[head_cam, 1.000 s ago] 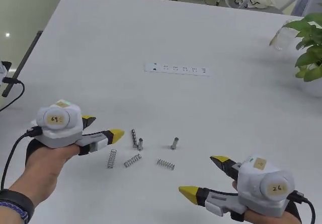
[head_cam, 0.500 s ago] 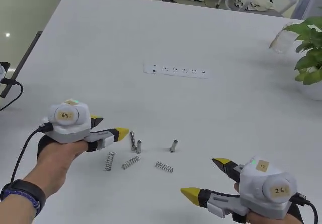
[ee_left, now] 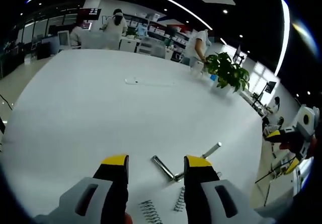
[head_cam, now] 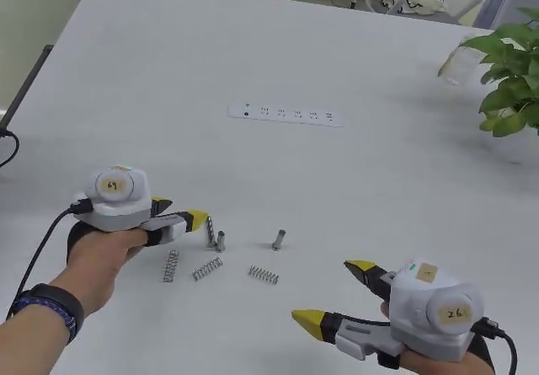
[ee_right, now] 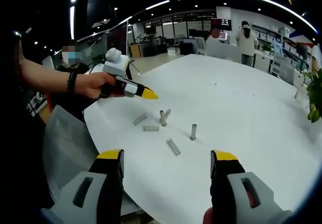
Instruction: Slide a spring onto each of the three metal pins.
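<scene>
Three short metal pins lie on the white table: one flat (head_cam: 210, 229), one upright beside it (head_cam: 221, 241), and one a little to the right (head_cam: 278, 239). Three springs lie loose in front of them (head_cam: 171, 265) (head_cam: 206, 268) (head_cam: 263, 275). My left gripper (head_cam: 178, 211) is open, its yellow tip just left of the flat pin (ee_left: 163, 167), which shows between the jaws in the left gripper view. My right gripper (head_cam: 335, 292) hangs open near the table's front edge, to the right of the springs (ee_right: 173, 146), holding nothing.
A white power strip (head_cam: 286, 114) lies across the middle of the table. A potted plant (head_cam: 509, 88) and a clear cup (head_cam: 459, 63) stand at the far right. Chairs and people are beyond the far edge.
My left gripper has moved right, closing most of the gap to the flat pin. The right gripper has kept its place. The head camera shifted slightly.
</scene>
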`<action>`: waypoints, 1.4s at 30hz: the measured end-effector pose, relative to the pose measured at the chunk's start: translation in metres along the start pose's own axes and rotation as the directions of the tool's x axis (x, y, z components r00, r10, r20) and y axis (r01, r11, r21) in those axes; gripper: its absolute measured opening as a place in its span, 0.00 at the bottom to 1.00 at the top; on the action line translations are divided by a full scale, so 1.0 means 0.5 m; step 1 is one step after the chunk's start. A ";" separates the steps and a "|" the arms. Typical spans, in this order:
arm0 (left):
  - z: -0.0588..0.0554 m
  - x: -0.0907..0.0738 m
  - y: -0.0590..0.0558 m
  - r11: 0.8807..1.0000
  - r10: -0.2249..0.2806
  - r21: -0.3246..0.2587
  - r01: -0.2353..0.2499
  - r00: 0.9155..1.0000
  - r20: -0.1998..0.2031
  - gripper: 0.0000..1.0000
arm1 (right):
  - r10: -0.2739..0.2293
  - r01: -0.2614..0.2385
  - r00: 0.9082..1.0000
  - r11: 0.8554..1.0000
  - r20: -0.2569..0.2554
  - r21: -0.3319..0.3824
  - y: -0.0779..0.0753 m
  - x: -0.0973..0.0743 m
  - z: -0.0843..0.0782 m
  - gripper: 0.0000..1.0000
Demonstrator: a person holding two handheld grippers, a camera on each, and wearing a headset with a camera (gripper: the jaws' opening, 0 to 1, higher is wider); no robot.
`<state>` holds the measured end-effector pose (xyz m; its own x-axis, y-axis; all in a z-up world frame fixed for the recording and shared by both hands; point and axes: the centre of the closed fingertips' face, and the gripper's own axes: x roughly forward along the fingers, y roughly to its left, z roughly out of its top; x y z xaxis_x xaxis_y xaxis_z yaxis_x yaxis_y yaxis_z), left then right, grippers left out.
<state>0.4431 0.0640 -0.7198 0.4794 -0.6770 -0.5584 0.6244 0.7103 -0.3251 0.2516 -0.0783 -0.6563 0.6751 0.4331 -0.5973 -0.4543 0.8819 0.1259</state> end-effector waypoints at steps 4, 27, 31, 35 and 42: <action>-0.012 0.017 0.000 1.000 0.001 -0.024 -0.002 1.000 -0.016 0.33 | -0.001 0.001 1.000 1.000 -0.007 0.004 -0.002 0.001 -0.007 0.68; -0.058 0.085 -0.003 0.999 0.012 -0.041 -0.016 0.996 -0.094 0.20 | -0.011 0.012 1.000 1.000 -0.017 0.029 -0.016 -0.001 -0.019 0.68; -0.065 0.091 -0.001 0.999 0.020 -0.039 -0.024 0.994 -0.104 0.19 | -0.011 0.012 1.000 0.999 -0.017 0.030 -0.018 0.000 -0.017 0.68; -0.069 0.096 -0.001 0.999 0.023 -0.037 -0.027 0.994 -0.108 0.19 | -0.010 0.011 1.000 1.000 -0.019 0.029 -0.020 0.001 -0.017 0.68; -0.072 0.108 -0.005 0.999 0.031 -0.014 -0.033 0.994 -0.109 0.15 | -0.008 0.009 1.000 1.000 -0.019 0.029 -0.021 0.003 -0.014 0.68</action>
<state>0.4453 0.0328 -0.7768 0.4286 -0.6296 -0.6481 0.5994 0.7348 -0.3174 0.2534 -0.0884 -0.6642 0.6674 0.4222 -0.6135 -0.4315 0.8906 0.1435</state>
